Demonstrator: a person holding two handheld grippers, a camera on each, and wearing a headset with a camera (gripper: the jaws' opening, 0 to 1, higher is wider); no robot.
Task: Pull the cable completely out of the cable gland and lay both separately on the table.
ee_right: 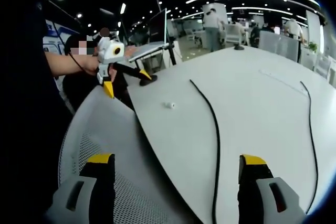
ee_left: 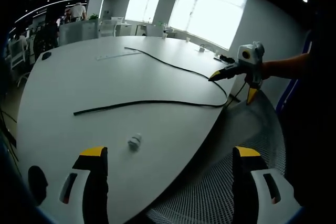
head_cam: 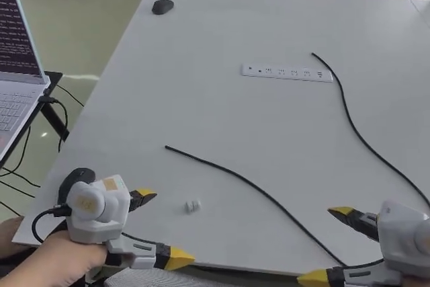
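Lying loose on the white tabletop [head_cam: 222, 112], the black cable [head_cam: 269, 196] has one free end near the middle of the left half. From there it runs slantwise to the near edge at the right, then curves back up the right side to end just beside a white power strip [head_cam: 287, 72]. The cable gland [head_cam: 193, 205], a small white piece, sits on its own on the tabletop close to the near edge. It is apart from the cable and touches nothing else.

The left gripper [head_cam: 166, 226] hangs at the near-left edge with the gland a little ahead of it. Its yellow-tipped fingers [ee_left: 94, 153] are spread wide and hold nothing. One finger is over the tabletop and the other is past the edge, above a mesh seat [ee_left: 210, 192].

The right gripper [head_cam: 324, 244] is at the near-right edge, next to where the cable bends. Its fingers [ee_right: 253, 161] are also wide apart and empty.

A dark mouse [head_cam: 162, 7] lies at the far left of the tabletop, and an open laptop [head_cam: 13, 65] stands on a separate stand to the left.
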